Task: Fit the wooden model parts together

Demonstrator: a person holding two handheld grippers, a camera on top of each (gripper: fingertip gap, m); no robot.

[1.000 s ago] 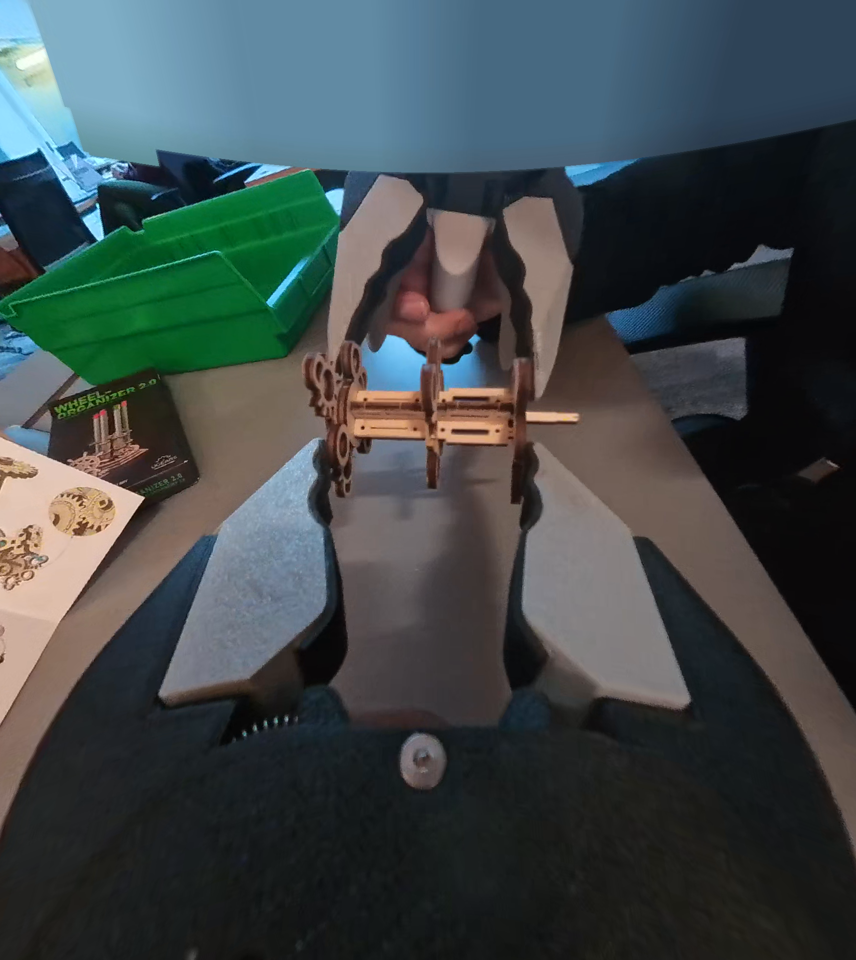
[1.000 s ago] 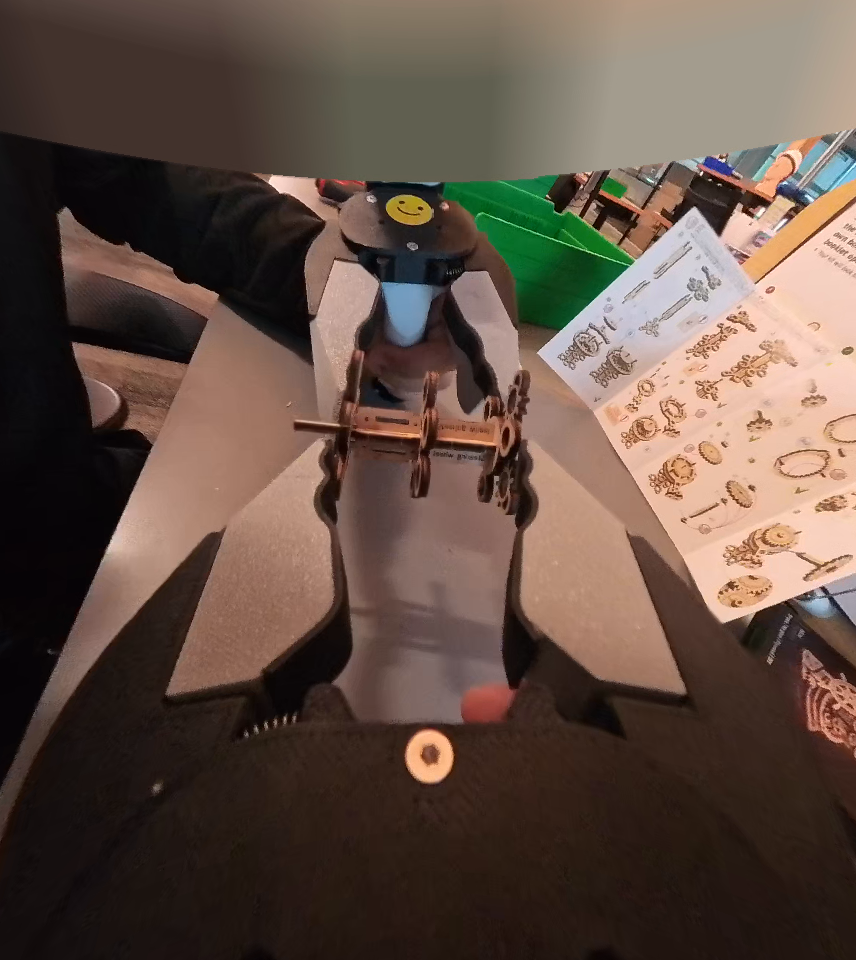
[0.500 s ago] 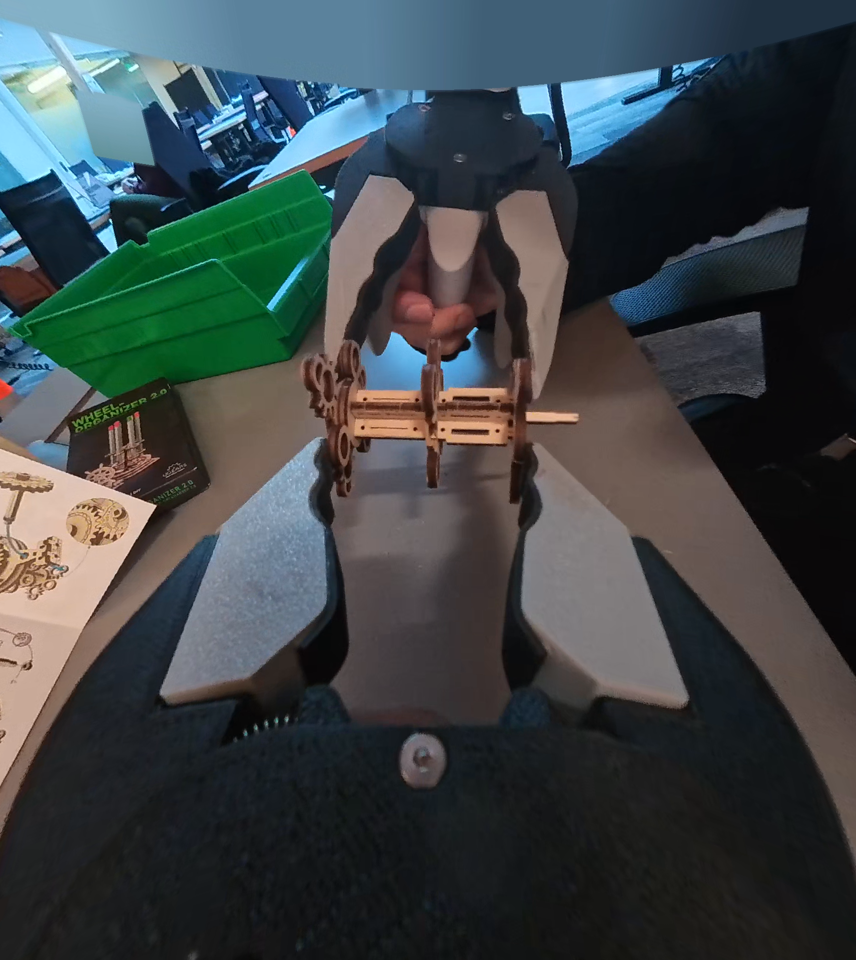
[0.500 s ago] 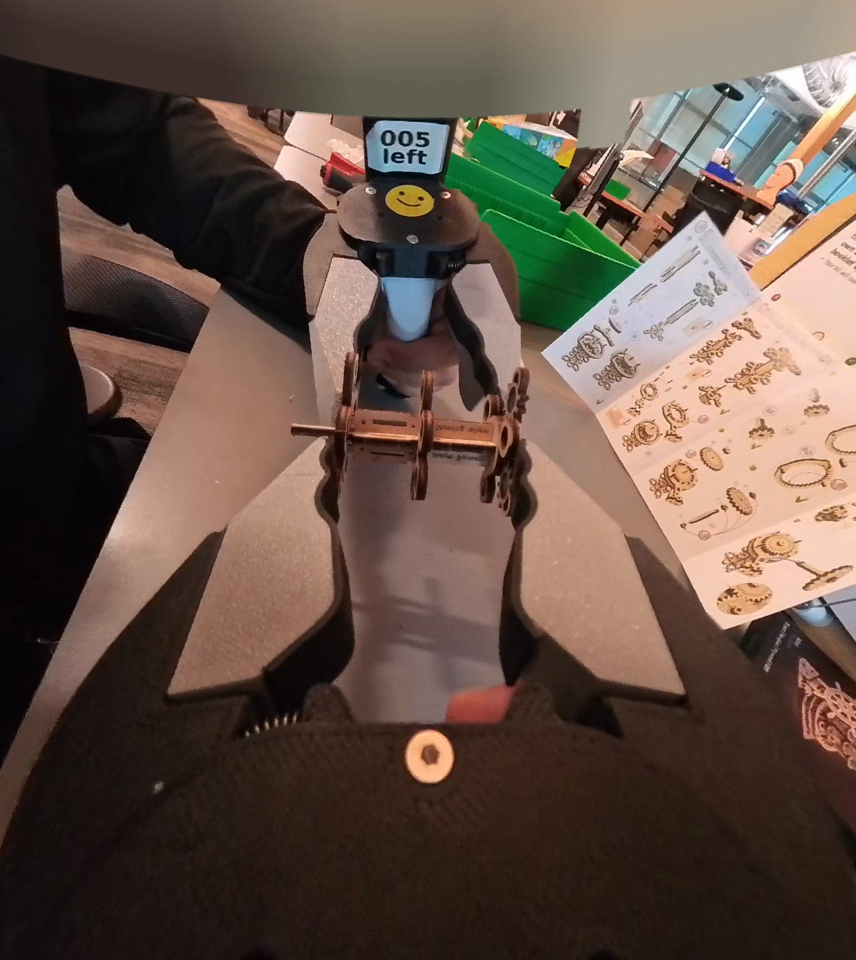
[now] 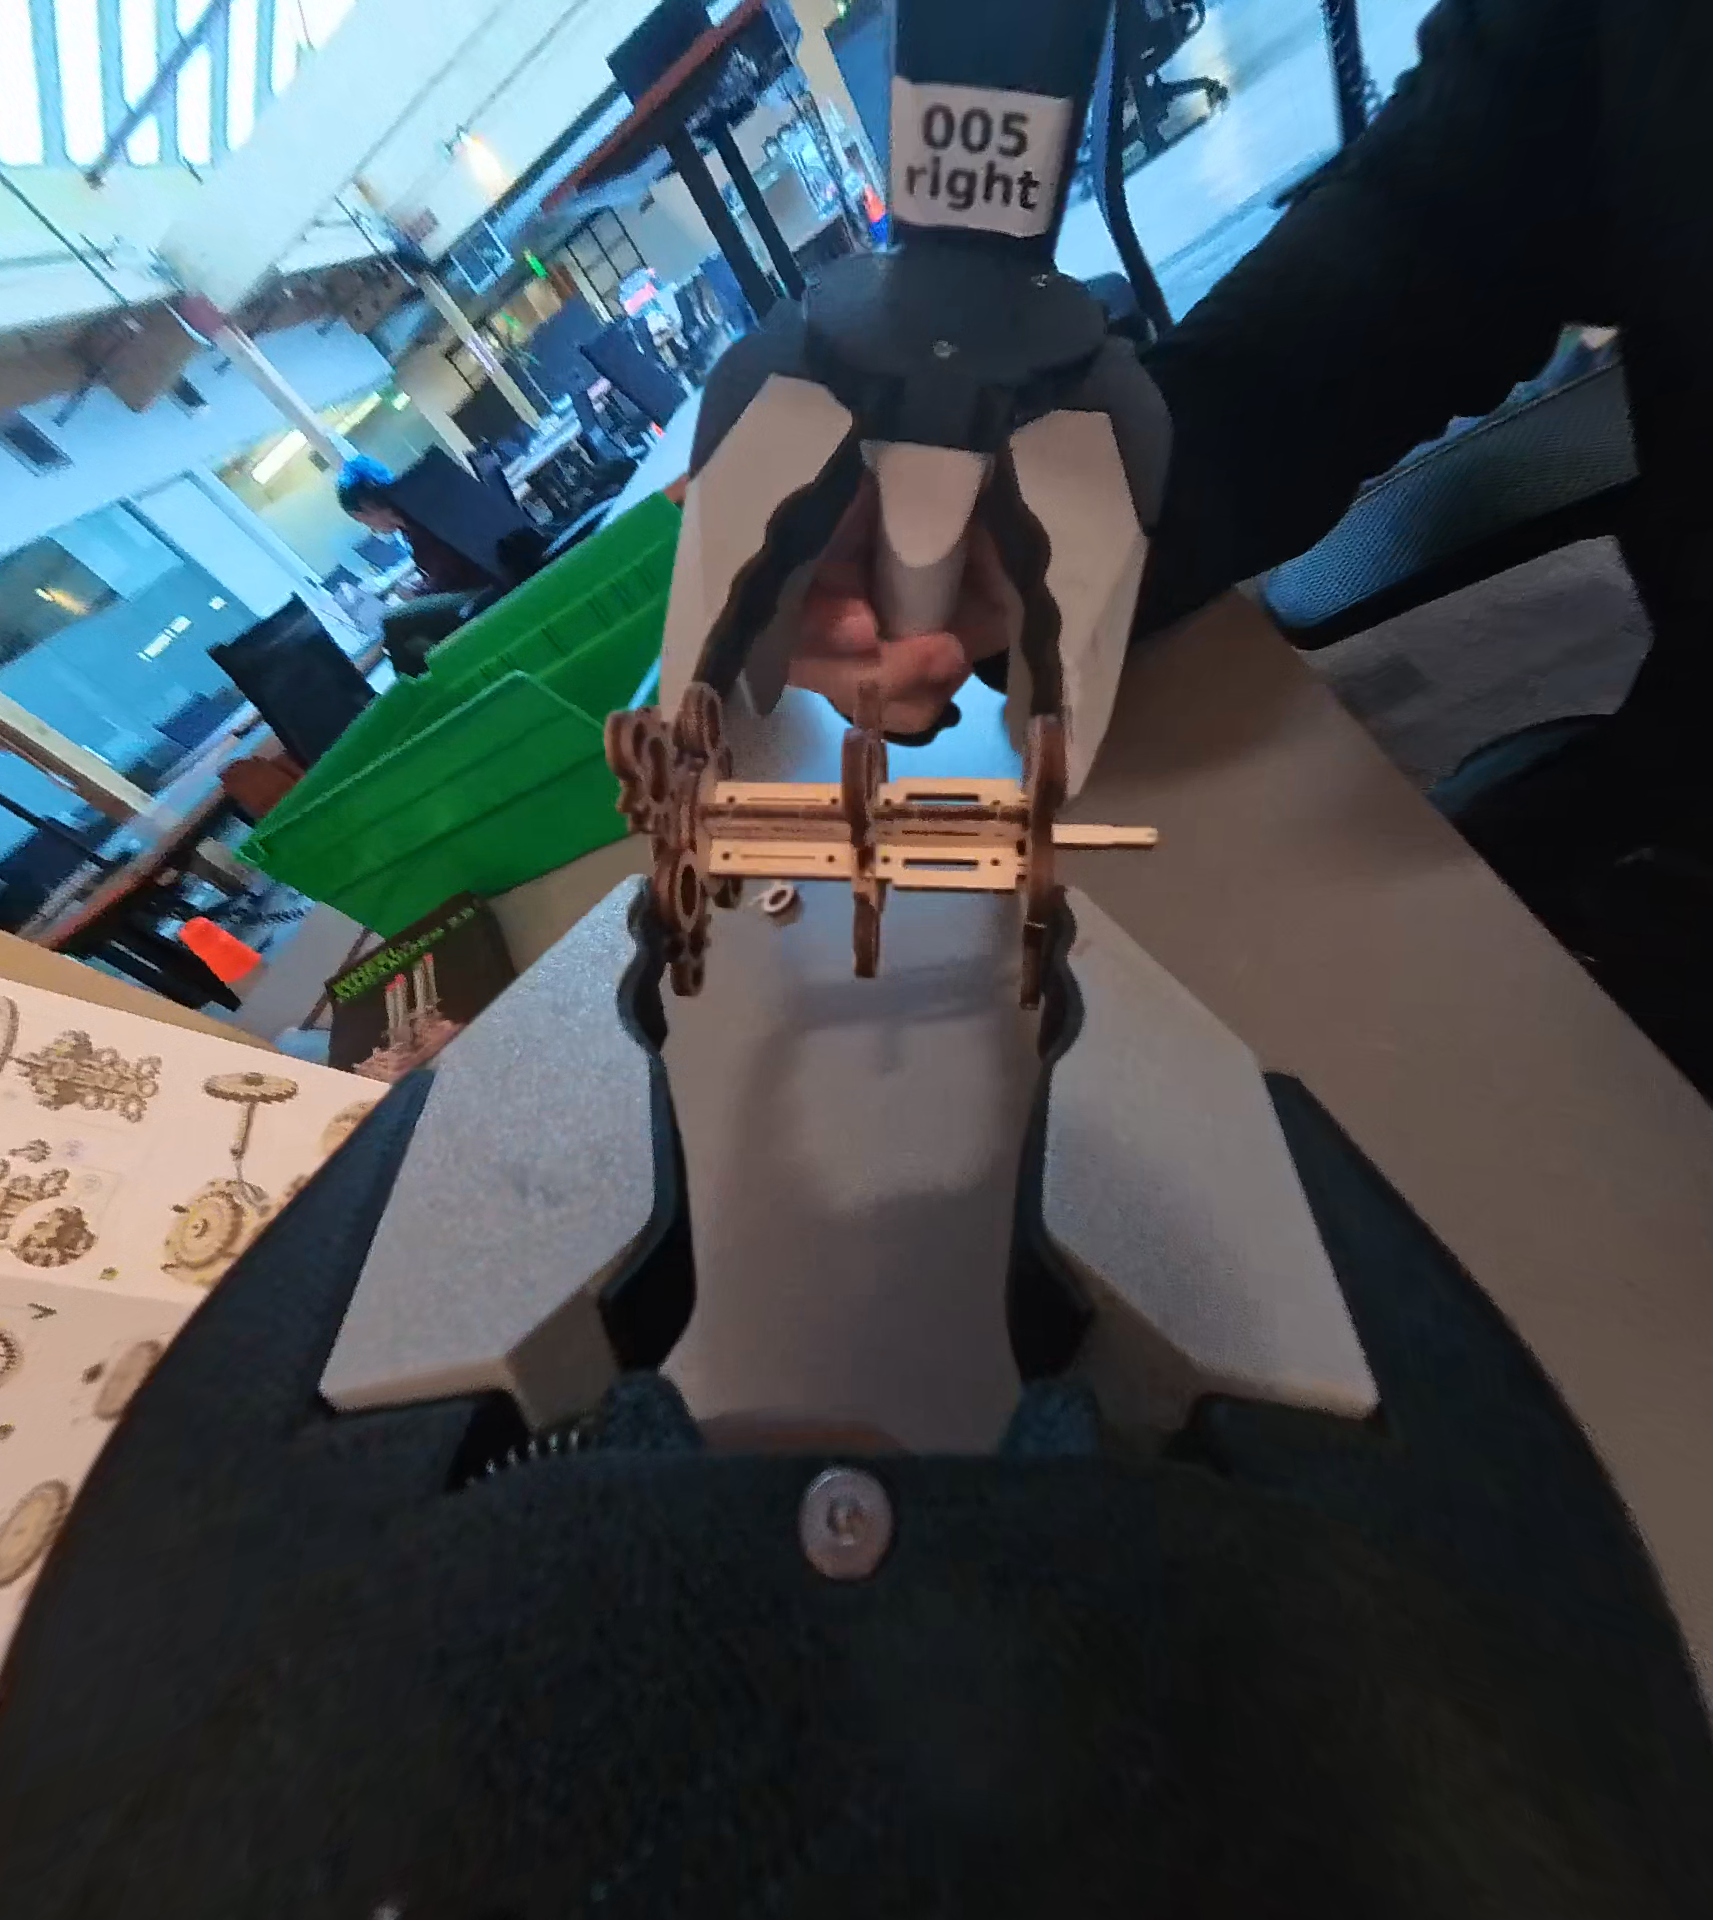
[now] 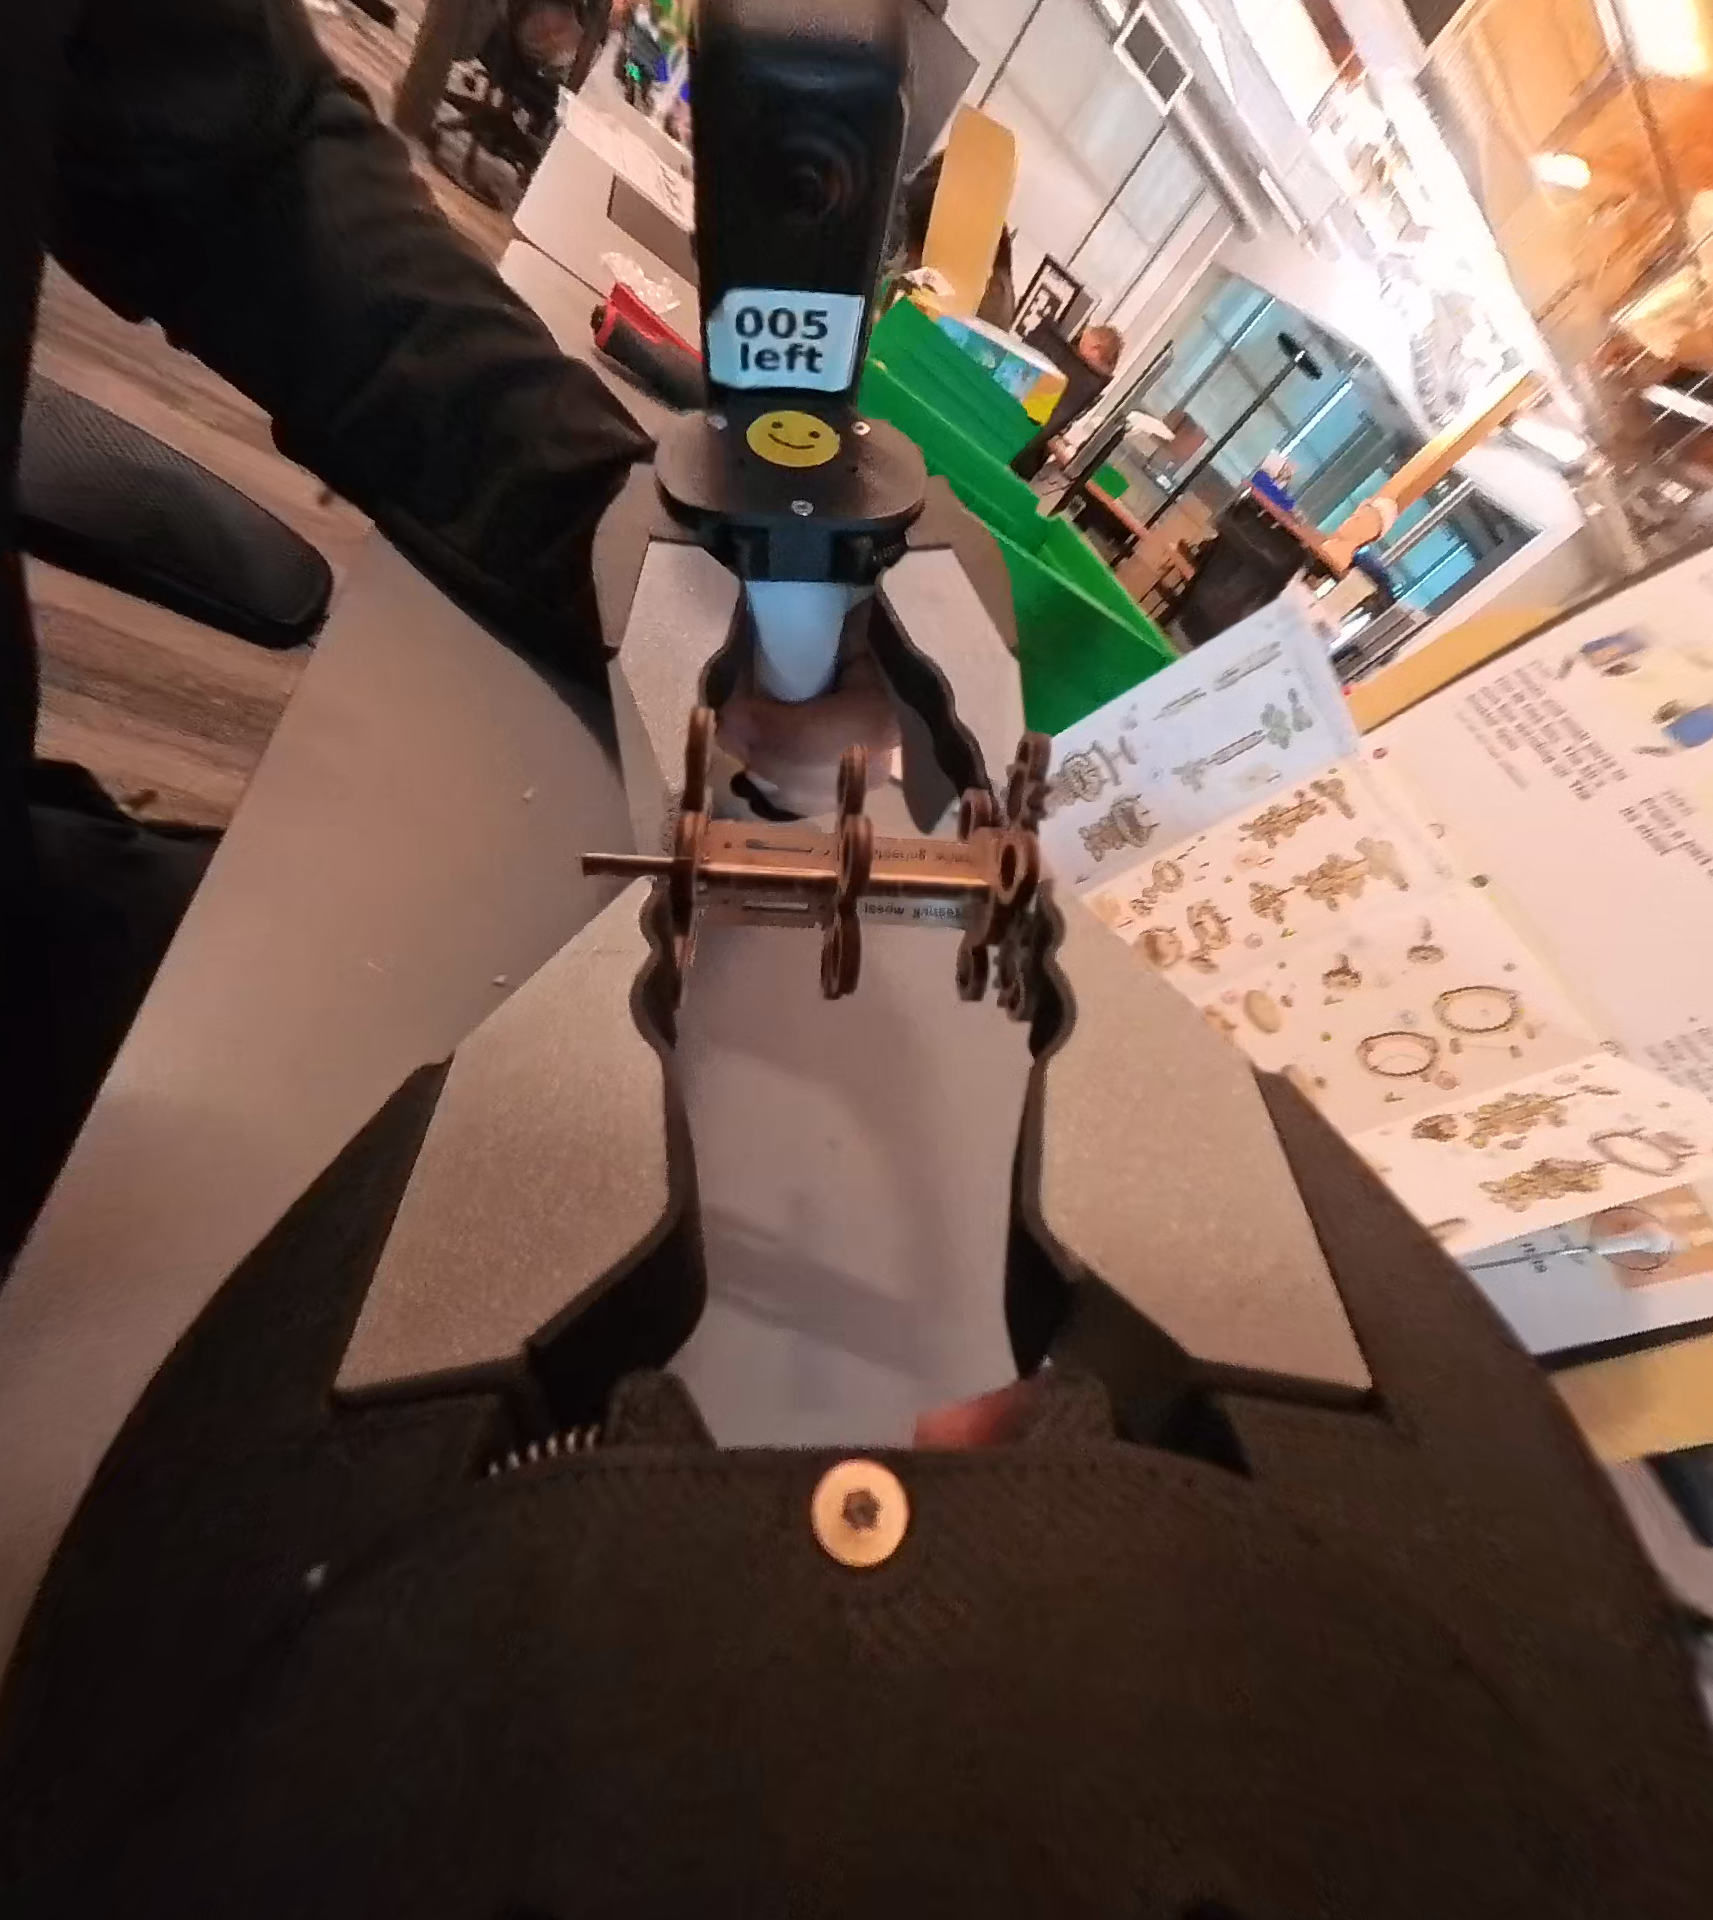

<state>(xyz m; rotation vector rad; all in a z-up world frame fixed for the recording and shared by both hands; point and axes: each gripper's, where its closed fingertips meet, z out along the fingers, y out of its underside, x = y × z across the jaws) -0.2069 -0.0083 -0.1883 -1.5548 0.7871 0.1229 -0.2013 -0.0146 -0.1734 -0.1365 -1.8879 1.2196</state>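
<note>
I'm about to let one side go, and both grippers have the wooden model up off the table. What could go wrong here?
1. The wooden model is gripped only at its end discs by the left gripper and right gripper. Uneven squeezing could crack a disc.
2. The thin stick protrudes past one disc and could snap if bumped.
3. It hangs above the table, so releasing one side could let it tilt or fall.

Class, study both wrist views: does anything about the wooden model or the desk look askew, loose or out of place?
Mostly no. The wooden model is held level above the grey desk between the left gripper and the right gripper. One oddity: a small white ring-shaped piece lies loose on the desk beneath it, possibly a stray part.
</note>
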